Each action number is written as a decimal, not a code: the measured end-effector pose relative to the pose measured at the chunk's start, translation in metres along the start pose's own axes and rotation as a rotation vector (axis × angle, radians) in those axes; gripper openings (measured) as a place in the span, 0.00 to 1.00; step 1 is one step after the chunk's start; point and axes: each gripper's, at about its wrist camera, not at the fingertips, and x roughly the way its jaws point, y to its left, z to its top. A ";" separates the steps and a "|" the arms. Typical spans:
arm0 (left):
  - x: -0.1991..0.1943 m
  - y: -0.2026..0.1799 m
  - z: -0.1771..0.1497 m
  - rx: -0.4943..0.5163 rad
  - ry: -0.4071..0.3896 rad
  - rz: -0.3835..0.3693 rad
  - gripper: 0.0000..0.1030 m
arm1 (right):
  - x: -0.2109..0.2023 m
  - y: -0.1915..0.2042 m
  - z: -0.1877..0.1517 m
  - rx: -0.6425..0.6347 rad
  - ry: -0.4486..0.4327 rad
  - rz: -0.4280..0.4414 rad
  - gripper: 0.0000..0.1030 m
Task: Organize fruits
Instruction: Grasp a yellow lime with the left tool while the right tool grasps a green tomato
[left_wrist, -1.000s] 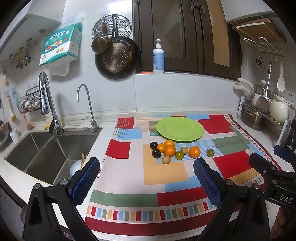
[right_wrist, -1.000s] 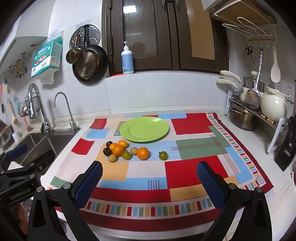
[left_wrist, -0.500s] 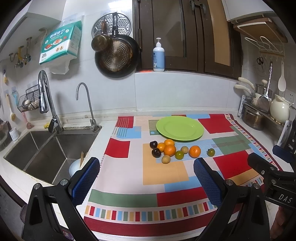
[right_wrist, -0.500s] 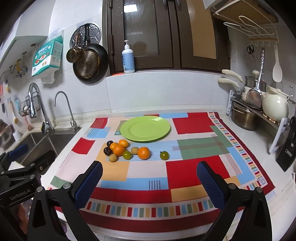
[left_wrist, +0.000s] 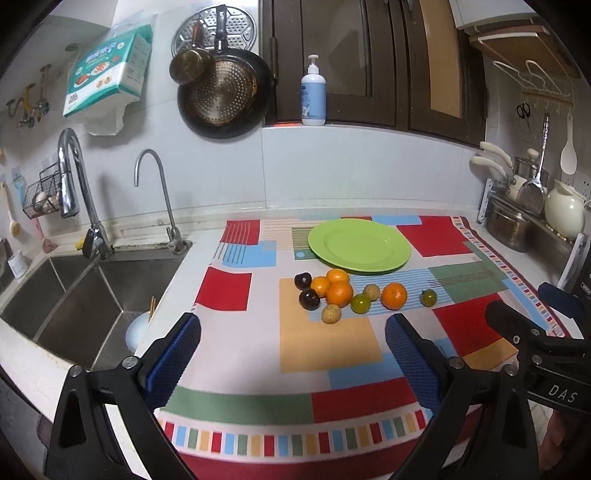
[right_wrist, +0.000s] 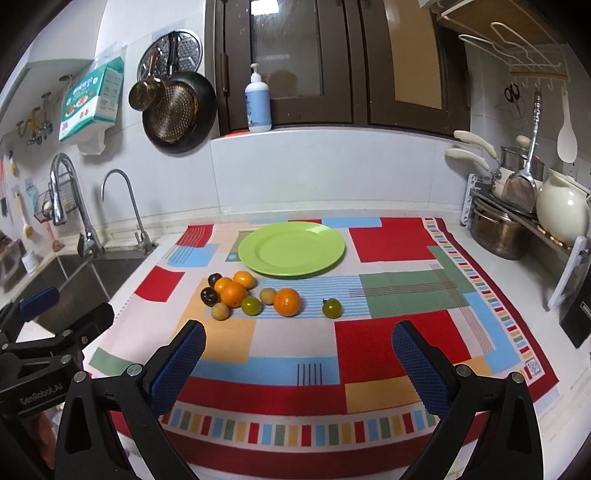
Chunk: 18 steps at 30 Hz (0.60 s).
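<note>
Right now both my claws hang over the near edge of the patterned cloth (right_wrist: 402, 243), jaws wide and grasping nothing: the left gripper (left_wrist: 291, 354) has just narrowed slightly with only air between its blue pads (left_wrist: 173, 354), and the right gripper (right_wrist: 299, 354) stands released too. The fruits (right_wrist: 255, 295) sit in a loose cluster at mid-frame, oranges, dark plums and small green ones touching, one green fruit (right_wrist: 331, 308) apart to the right. Just behind them waits the green plate (right_wrist: 291, 248), bare, presumably where they belong. I judge nothing is sorted yet; I keep the jaws open to fit a round fruit.
</note>
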 end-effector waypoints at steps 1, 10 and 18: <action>0.004 0.000 0.000 0.004 -0.005 0.002 0.94 | 0.005 0.000 0.001 -0.003 0.000 -0.003 0.97; 0.058 0.003 0.006 0.031 0.026 -0.049 0.81 | 0.053 0.004 0.008 -0.004 0.032 -0.047 0.88; 0.102 -0.005 0.004 0.070 0.116 -0.117 0.74 | 0.094 -0.005 0.007 0.045 0.115 -0.088 0.78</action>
